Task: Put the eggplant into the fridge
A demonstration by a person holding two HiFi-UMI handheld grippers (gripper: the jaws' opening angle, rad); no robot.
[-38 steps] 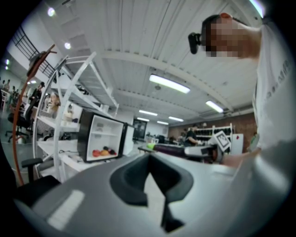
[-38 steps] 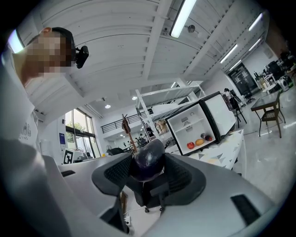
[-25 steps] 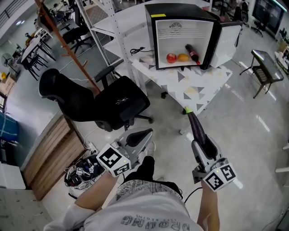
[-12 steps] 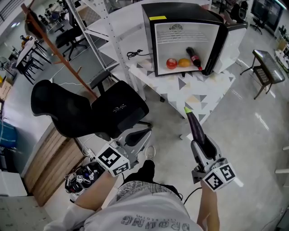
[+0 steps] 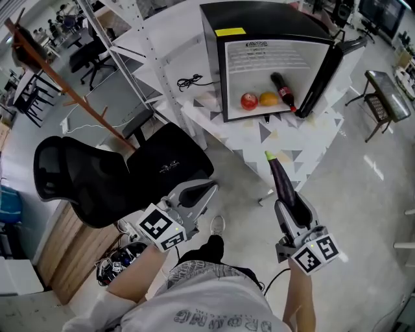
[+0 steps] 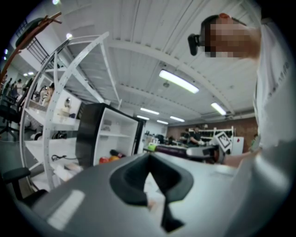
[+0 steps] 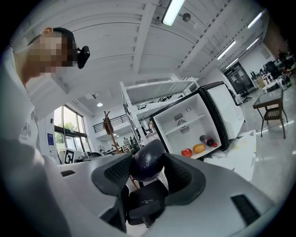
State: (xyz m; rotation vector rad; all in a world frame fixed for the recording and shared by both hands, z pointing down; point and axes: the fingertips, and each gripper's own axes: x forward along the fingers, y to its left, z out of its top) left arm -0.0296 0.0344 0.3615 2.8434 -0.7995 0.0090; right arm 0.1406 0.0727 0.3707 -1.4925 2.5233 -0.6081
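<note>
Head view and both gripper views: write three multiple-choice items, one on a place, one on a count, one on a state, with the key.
1. Where is the eggplant? A. inside the fridge B. between the right gripper's jaws C. in the left gripper
2. How many things lie in the fridge? A. one B. three C. five
3. The left gripper's jaws are: A. together, empty B. wide apart C. shut on the eggplant
Key: 1 B, its pads clamp the dark end. 2 B, a red fruit, an orange fruit and a bottle. 3 A, the tips meet with nothing between.
</note>
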